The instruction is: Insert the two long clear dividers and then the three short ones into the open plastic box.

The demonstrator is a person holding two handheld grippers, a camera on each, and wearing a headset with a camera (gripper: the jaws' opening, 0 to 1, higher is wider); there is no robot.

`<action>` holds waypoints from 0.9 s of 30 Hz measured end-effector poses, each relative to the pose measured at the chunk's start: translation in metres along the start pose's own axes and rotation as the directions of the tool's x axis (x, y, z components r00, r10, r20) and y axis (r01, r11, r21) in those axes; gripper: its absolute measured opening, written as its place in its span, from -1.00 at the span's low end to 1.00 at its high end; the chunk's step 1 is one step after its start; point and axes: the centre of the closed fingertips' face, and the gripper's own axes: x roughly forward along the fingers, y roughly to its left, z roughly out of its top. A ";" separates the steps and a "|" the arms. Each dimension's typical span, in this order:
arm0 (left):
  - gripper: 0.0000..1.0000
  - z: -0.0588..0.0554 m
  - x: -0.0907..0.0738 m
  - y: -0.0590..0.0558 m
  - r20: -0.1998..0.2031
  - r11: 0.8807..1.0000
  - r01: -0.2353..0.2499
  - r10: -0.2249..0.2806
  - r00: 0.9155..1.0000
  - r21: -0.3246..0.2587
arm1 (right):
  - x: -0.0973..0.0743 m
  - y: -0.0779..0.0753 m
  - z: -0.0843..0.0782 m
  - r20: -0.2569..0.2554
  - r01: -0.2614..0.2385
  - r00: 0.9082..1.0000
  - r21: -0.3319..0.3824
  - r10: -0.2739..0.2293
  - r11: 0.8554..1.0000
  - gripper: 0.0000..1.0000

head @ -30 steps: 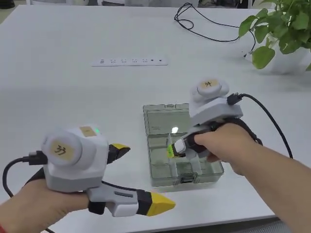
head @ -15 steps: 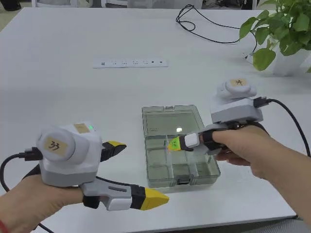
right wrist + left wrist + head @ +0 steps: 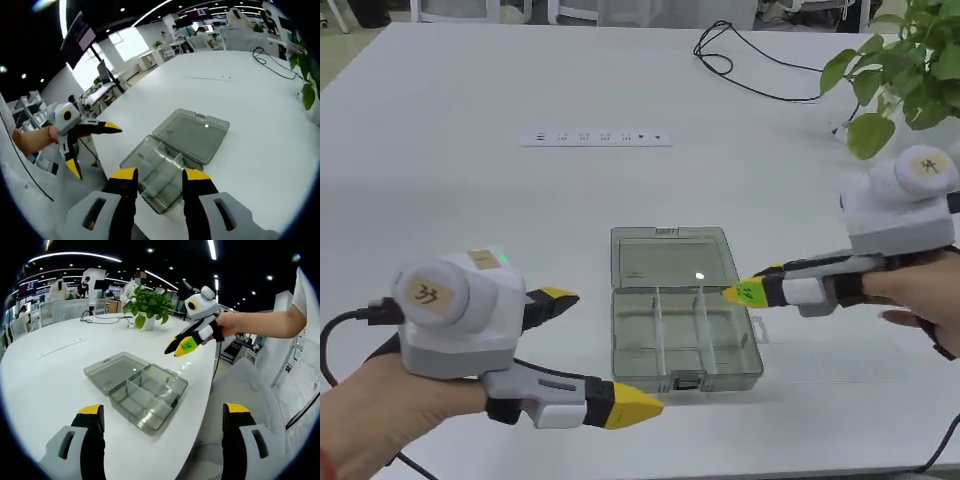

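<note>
Left gripper (image 3: 598, 350) wide open, empty, near-left of plastic box (image 3: 650, 378) with dividers (image 3: 658, 320) seated; right gripper (image 3: 742, 292) slightly open, empty, at box's right edge.

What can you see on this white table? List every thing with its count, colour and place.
table: one, white, under everything.
plastic box: one, smoky clear, open near the front edge, lid laid back flat.
dividers: at least two, clear, upright inside the box; full count unclear.
power strip: one, white, behind the box.
cable: one, black, far right.
potted plant: one, green, far right corner.
left gripper: one, white and grey, yellow tips, left of the box, jaws wide apart, empty.
right gripper: one, same colours, at the box's right side, jaws narrowly apart, empty.
</note>
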 end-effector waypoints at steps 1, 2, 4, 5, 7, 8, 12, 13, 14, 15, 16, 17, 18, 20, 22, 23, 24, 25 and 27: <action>1.00 0.000 0.000 0.000 0.002 1.000 -0.002 0.002 1.000 0.000 | -0.001 -0.001 -0.001 -0.004 0.000 1.000 -0.016 0.000 1.000 -0.20; 1.00 0.000 0.000 0.000 0.003 1.000 -0.004 0.004 1.000 -0.002 | -0.004 -0.003 -0.006 -0.020 -0.006 1.000 -0.062 0.005 0.998 -0.14; 1.00 0.000 0.000 0.000 0.004 1.000 -0.009 0.009 1.000 -0.003 | -0.008 -0.006 -0.015 -0.063 -0.012 0.998 -0.127 0.004 0.992 -0.07; 1.00 0.000 -0.001 0.000 0.004 1.000 -0.010 0.010 1.000 -0.004 | -0.009 -0.007 -0.019 -0.080 -0.022 0.997 -0.152 0.010 0.988 -0.04; 1.00 0.001 -0.002 0.000 0.009 1.000 -0.013 0.013 1.000 -0.005 | -0.011 -0.009 -0.029 -0.121 -0.043 0.993 -0.216 0.017 0.976 0.04; 1.00 0.001 -0.002 0.000 0.010 1.000 -0.013 0.013 1.000 -0.006 | -0.012 -0.010 -0.035 -0.147 -0.058 0.989 -0.246 0.022 0.967 0.07; 1.00 0.000 -0.004 0.001 0.011 1.000 -0.016 0.016 1.000 -0.010 | -0.013 -0.019 -0.052 -0.235 -0.088 0.972 -0.373 -0.002 0.924 0.10; 1.00 -0.001 -0.004 0.001 0.010 1.000 -0.016 0.016 1.000 -0.011 | -0.012 -0.022 -0.059 -0.265 -0.103 0.964 -0.401 -0.007 0.910 0.11; 1.00 -0.001 -0.004 0.001 0.009 1.000 -0.016 0.017 1.000 -0.012 | -0.012 -0.024 -0.064 -0.286 -0.113 0.958 -0.414 -0.011 0.903 0.12; 1.00 -0.001 -0.004 0.001 0.008 1.000 -0.016 0.017 1.000 -0.011 | -0.012 -0.028 -0.072 -0.326 -0.130 0.945 -0.437 -0.022 0.890 0.12; 1.00 -0.002 -0.004 0.001 0.007 1.000 -0.018 0.018 1.000 -0.012 | -0.012 -0.032 -0.076 -0.345 -0.137 0.938 -0.466 -0.037 0.874 0.12; 1.00 -0.002 -0.005 0.001 0.007 1.000 -0.019 0.019 1.000 -0.013 | -0.011 -0.035 -0.081 -0.367 -0.150 0.929 -0.498 -0.051 0.854 0.12; 1.00 -0.002 -0.005 0.001 0.008 1.000 -0.020 0.020 1.000 -0.015 | -0.010 -0.036 -0.085 -0.382 -0.161 0.923 -0.510 -0.054 0.845 0.11; 1.00 -0.002 -0.005 0.002 0.012 1.000 -0.021 0.022 1.000 -0.016 | -0.009 -0.041 -0.093 -0.415 -0.183 0.907 -0.535 -0.068 0.825 0.09; 1.00 -0.003 -0.006 0.002 0.011 1.000 -0.023 0.023 1.000 -0.018 | -0.007 -0.047 -0.101 -0.449 -0.205 0.889 -0.562 -0.087 0.802 0.07; 1.00 -0.003 -0.006 0.002 0.009 1.000 -0.022 0.023 1.000 -0.019 | -0.007 -0.049 -0.102 -0.456 -0.208 0.885 -0.567 -0.094 0.797 0.04; 1.00 -0.004 -0.006 0.002 0.009 1.000 -0.022 0.022 1.000 -0.020 | -0.006 -0.052 -0.106 -0.472 -0.218 0.875 -0.583 -0.107 0.782 0.01; 1.00 -0.004 -0.006 0.002 0.009 1.000 -0.023 0.023 1.000 -0.021 | -0.004 -0.053 -0.107 -0.474 -0.226 0.874 -0.590 -0.106 0.775 0.00; 1.00 -0.004 -0.007 0.003 0.010 0.999 -0.024 0.024 1.000 -0.022 | -0.001 -0.057 -0.110 -0.483 -0.230 0.869 -0.590 -0.110 0.774 -0.01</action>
